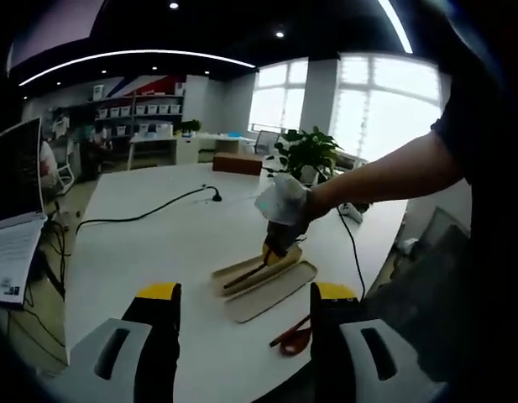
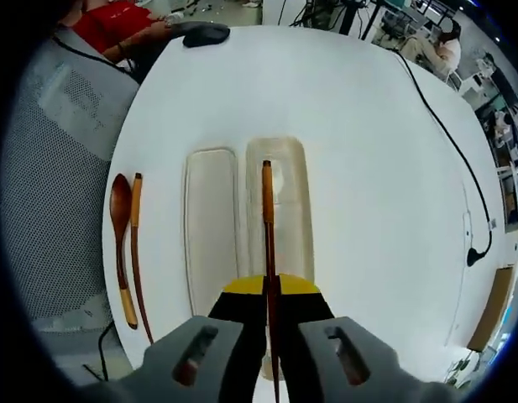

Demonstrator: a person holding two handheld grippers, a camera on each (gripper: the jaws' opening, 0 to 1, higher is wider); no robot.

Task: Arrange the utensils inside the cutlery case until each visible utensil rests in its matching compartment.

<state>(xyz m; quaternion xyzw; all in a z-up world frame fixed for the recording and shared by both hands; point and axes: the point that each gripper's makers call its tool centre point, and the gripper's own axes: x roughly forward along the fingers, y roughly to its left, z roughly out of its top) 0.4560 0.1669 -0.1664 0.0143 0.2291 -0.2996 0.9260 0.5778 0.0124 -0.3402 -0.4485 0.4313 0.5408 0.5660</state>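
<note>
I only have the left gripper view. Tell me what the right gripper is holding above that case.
Observer: The right gripper is shut on one brown chopstick, which points lengthwise over the recessed tray.
Operator: Report what lies outside the trays.
Observer: A wooden spoon and a second chopstick lie side by side on the table, near its edge.
Operator: Say which tray they are next to.
Observer: They are next to the flat tray, on its far side from the recessed one.
</note>
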